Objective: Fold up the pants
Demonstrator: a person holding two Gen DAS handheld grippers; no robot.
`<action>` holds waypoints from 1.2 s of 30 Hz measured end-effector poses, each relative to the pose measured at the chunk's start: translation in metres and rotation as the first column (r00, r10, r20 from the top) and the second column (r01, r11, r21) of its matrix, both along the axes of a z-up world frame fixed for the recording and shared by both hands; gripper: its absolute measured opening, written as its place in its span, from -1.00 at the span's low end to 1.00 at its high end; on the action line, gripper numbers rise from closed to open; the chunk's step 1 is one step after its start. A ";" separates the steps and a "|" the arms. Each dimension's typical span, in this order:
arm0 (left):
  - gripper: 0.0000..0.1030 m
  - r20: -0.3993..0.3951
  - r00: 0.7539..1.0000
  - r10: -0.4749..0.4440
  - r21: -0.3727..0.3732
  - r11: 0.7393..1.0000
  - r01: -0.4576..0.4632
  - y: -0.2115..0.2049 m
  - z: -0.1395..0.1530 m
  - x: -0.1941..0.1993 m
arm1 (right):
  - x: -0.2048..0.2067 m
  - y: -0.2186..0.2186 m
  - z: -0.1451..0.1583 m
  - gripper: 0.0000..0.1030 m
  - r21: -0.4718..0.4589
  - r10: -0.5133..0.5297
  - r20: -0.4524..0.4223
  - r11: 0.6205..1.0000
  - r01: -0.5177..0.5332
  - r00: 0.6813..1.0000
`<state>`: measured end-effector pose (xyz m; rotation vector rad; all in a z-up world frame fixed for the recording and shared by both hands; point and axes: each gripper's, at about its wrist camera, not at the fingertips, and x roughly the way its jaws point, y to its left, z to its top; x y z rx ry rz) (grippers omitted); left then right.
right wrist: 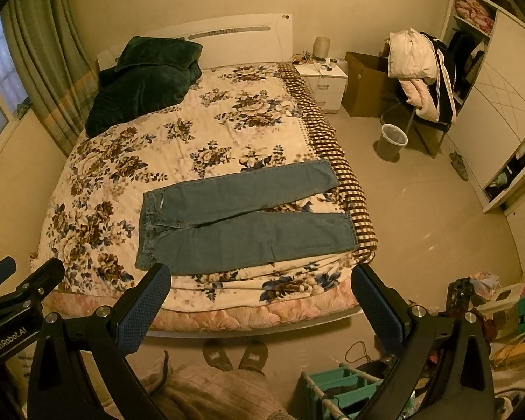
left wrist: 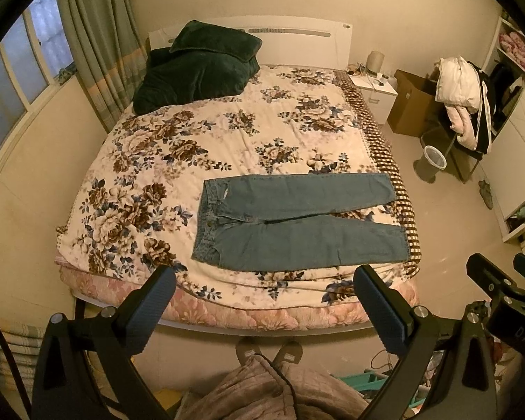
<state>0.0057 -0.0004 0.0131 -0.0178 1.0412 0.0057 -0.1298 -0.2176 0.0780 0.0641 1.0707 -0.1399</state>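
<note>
A pair of blue jeans lies flat on the floral bedspread near the bed's front right corner, waistband to the left, legs pointing right and slightly spread. It also shows in the right wrist view. My left gripper is open and empty, held high above the bed's foot edge. My right gripper is open and empty too, at the same height; it shows in the left wrist view at the right edge.
A dark green blanket is piled at the head of the bed. A nightstand, cardboard box, waste bin and clothes-laden chair stand on the right. Slippers and a teal crate are below.
</note>
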 end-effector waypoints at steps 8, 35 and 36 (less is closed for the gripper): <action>1.00 0.003 1.000 0.000 0.000 1.000 0.000 0.001 0.000 -0.001 | -0.003 0.000 0.016 1.00 0.001 0.010 0.001 1.000 -0.010 1.000; 1.00 0.000 1.000 -0.003 -0.005 1.000 0.003 0.004 0.000 0.001 | -0.006 -0.001 0.013 1.00 -0.003 0.009 0.006 1.000 -0.009 1.000; 1.00 0.000 1.000 -0.004 -0.004 1.000 0.004 0.003 0.000 0.001 | -0.006 -0.001 0.013 1.00 -0.002 0.009 0.006 1.000 -0.009 1.000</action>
